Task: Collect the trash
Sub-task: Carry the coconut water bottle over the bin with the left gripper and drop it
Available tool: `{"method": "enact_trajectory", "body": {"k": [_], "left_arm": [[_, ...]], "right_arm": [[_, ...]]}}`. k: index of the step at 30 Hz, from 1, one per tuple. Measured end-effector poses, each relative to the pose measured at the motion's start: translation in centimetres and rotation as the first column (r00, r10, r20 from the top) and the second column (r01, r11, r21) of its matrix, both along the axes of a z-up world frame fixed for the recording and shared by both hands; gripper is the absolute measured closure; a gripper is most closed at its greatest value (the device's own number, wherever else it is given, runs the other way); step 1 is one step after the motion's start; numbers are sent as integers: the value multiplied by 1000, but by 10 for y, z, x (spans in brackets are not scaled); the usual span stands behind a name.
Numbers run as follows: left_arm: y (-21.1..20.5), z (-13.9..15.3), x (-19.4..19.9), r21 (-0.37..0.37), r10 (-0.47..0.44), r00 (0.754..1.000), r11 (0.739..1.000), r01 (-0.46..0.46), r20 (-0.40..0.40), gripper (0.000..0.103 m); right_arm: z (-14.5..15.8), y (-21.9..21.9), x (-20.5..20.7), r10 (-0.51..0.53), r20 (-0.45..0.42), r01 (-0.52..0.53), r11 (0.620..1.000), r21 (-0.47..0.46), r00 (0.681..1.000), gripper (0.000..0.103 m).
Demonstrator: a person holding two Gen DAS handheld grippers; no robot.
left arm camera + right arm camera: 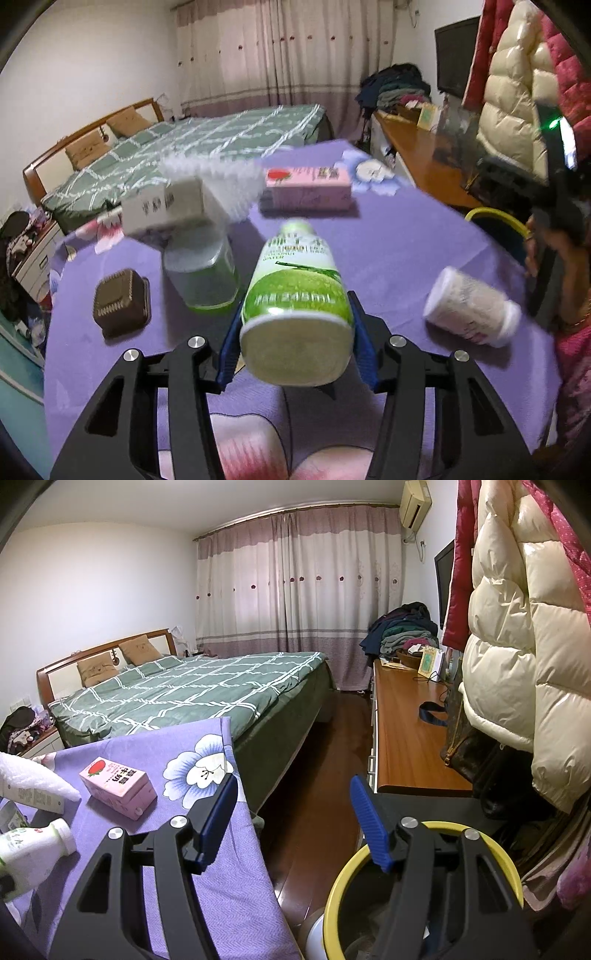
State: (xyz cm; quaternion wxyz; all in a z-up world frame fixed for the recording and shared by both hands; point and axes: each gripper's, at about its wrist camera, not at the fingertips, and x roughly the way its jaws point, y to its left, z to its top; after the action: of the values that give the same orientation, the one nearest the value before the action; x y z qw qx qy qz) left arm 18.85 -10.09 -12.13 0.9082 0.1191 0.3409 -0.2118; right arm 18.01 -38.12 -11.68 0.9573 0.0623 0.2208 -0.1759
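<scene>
Above purple table [388, 236], left jaws grip green bottle [295, 295]; right jaws wide, empty.

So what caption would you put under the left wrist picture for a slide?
Left gripper holds a green coconut water bottle between its blue fingers above a purple tablecloth scattered with trash.
</scene>
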Motion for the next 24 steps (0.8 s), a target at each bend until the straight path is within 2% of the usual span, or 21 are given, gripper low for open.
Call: {"method": "enact_trajectory", "body": {"k": [8,16,24], "left_arm": [[-3,43,-15,-63,4,997,998,1,78,51],[-18,53,-2,-52,20,996,999,-15,82,51],[-38,62,10,-45,7,995,999,-3,97,51]], "right_arm": [[1,1,-1,-2,13,2,1000,8,1000,42],[12,-6,-15,13,60,-16,998,57,998,42],[21,-24,-59,29,51,-33,997,71,998,42]]}}
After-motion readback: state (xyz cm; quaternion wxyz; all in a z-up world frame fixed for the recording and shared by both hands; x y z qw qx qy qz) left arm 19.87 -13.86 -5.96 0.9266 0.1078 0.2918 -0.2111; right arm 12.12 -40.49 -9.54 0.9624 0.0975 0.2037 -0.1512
